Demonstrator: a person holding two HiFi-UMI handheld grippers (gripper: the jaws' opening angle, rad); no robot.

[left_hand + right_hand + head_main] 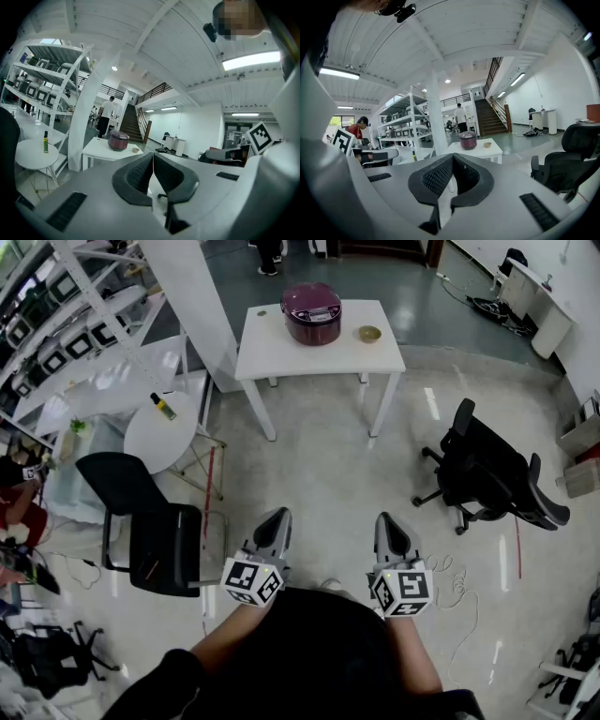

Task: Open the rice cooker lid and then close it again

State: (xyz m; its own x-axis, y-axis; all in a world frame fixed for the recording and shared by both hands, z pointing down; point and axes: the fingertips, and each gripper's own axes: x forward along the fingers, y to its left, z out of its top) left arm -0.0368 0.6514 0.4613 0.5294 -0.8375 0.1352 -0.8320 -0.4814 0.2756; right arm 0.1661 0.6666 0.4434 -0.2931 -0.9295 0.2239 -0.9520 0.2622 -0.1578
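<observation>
**A:** Our left gripper (275, 524) and right gripper (388, 527) are both closed on nothing, held low by our body. The cooker (312, 312) sits lid down on the table (375, 354), well apart from us.

**B:** So where could we slip up?

**A:** On the walk over, we think. The left chair (155, 532) and right chair (492, 479) flank our path, and a cord (457, 579) loops on the floor near our right side. At the table, a wide swing could knock the bowl (369, 334) just beside the cooker (a pushed cooker might slide, too).

**B:** And the room?

**A:** We see a pale, glossy floor. Shelves (56, 343) stand left, by a round table (150, 442) carrying a bottle (163, 407).
</observation>
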